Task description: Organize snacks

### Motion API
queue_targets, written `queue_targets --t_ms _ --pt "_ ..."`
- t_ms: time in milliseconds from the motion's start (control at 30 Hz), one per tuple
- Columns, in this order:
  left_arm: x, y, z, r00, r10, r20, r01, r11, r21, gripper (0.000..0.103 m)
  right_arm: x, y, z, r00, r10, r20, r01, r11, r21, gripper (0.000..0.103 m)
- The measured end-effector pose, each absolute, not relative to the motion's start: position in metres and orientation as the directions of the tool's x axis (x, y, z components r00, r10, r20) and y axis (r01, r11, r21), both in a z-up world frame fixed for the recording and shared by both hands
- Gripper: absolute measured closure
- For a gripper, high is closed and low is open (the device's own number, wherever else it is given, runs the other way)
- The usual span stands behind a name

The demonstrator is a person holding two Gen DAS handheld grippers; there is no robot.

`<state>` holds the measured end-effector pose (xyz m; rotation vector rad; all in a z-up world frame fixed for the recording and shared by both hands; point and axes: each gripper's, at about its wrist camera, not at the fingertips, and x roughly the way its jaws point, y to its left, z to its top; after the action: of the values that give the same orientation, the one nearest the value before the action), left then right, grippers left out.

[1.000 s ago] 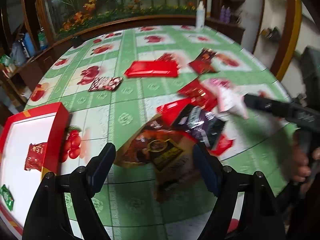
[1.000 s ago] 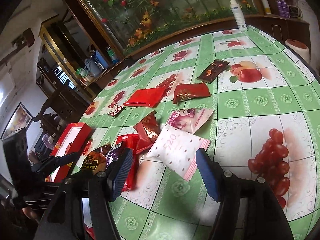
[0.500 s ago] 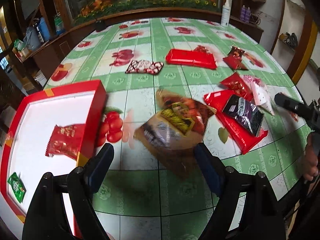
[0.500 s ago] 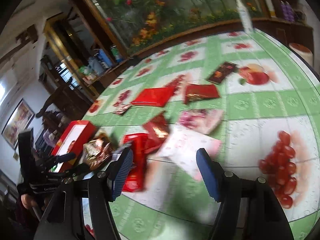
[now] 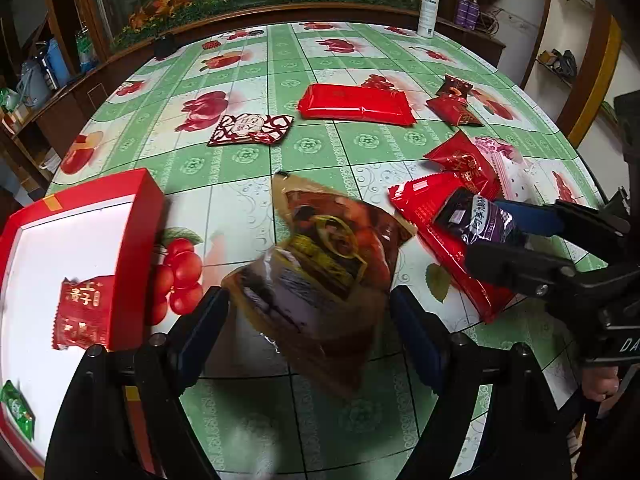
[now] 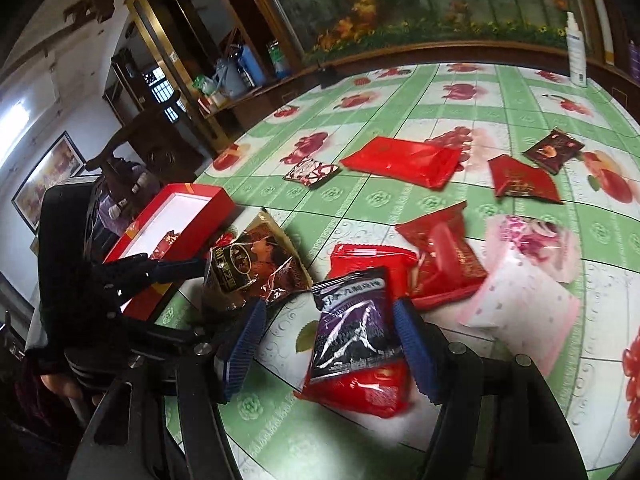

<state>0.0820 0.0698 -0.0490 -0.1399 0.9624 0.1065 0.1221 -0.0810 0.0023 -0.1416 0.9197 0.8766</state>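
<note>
My left gripper [image 5: 308, 320] has its jaws spread wide around a brown snack bag [image 5: 324, 276], which looks lifted and blurred; whether the pads grip it is unclear. The bag also shows in the right wrist view [image 6: 252, 264] beside the left gripper [image 6: 168, 268]. My right gripper [image 6: 328, 344] is open with a dark purple packet [image 6: 352, 328] between its jaws, lying on a long red pack [image 6: 360, 384]. The right gripper also shows in the left wrist view [image 5: 504, 236] at the purple packet [image 5: 476, 216]. A red box [image 5: 136, 232] at left holds a red packet [image 5: 80, 312] and a green one [image 5: 16, 412].
Loose on the green fruit-print table [image 5: 240, 208]: a long red pack [image 5: 356, 104], a patterned dark red packet [image 5: 252, 130], small red packets [image 5: 456, 110], a red packet [image 6: 440, 256], pink and white packets [image 6: 528, 280]. A white bottle [image 5: 426, 10] stands at the far edge.
The brown bag has come nearer the left gripper and the red box. My right gripper has dropped and moved left over the purple packet.
</note>
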Motion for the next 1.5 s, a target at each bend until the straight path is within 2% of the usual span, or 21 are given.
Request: queue_targets --t_ms 33,67,167,267,367,400,567,800,1033,1100,1233,1400,1500 --pt "0.082 0.07 -0.05 0.568 0.026 -0.823 -0.152 0.986 -0.074 0.023 0.122 -0.079 0.001 0.291 0.595 -0.749 -0.714 0.657 0.244 0.035" --pt "0.083 0.071 -0.052 0.566 0.021 -0.824 -0.153 0.985 -0.08 0.031 0.123 -0.079 0.001 0.292 0.592 -0.751 -0.713 0.658 0.242 0.035" --pt "0.084 0.074 -0.055 0.562 0.002 -0.827 -0.154 0.983 -0.102 0.04 0.124 -0.079 0.0 0.292 0.593 -0.751 -0.71 0.66 0.245 0.039" --pt "0.084 0.074 -0.054 0.568 0.011 -0.823 -0.163 0.981 -0.1 0.048 0.125 -0.078 0.0 0.302 0.574 -0.761 -0.707 0.67 0.226 0.053" --pt "0.084 0.076 -0.053 0.573 0.005 -0.819 -0.171 0.979 -0.113 0.06 0.122 -0.075 0.0 0.339 0.522 -0.783 -0.713 0.685 0.149 0.065" --pt "0.084 0.076 -0.052 0.574 0.002 -0.819 -0.171 0.978 -0.117 0.062 0.12 -0.073 0.0 0.352 0.503 -0.789 -0.721 0.684 0.114 0.071" --pt "0.082 0.079 -0.049 0.583 -0.015 -0.812 -0.167 0.976 -0.138 0.065 0.115 -0.073 0.001 0.395 0.466 -0.792 -0.717 0.695 0.051 0.077" --pt "0.07 0.086 -0.034 0.631 -0.057 -0.774 -0.144 0.971 -0.189 0.069 0.124 -0.107 0.011 0.415 0.523 -0.744 -0.672 0.728 0.137 0.078" --pt "0.07 0.083 -0.034 0.63 -0.076 -0.773 -0.127 0.972 -0.199 0.067 0.141 -0.149 0.021 0.407 0.621 -0.67 -0.614 0.729 0.303 0.078" --pt "0.071 0.08 -0.037 0.6 -0.044 -0.799 -0.143 0.977 -0.161 0.053 0.145 -0.153 0.018 0.392 0.635 -0.665 -0.601 0.725 0.337 0.078" --pt "0.056 0.081 -0.035 0.594 -0.06 -0.802 -0.143 0.973 -0.179 0.05 0.148 -0.153 0.013 0.369 0.638 -0.676 -0.598 0.719 0.353 0.078" --pt "0.051 0.078 -0.013 0.63 -0.006 -0.777 -0.131 0.985 -0.113 0.032 0.156 -0.15 -0.001 0.314 0.606 -0.731 -0.567 0.737 0.367 0.078" --pt "0.065 0.074 -0.007 0.635 0.032 -0.772 -0.107 0.993 -0.046 0.025 0.16 -0.151 -0.007 0.294 0.594 -0.748 -0.549 0.746 0.377 0.078"
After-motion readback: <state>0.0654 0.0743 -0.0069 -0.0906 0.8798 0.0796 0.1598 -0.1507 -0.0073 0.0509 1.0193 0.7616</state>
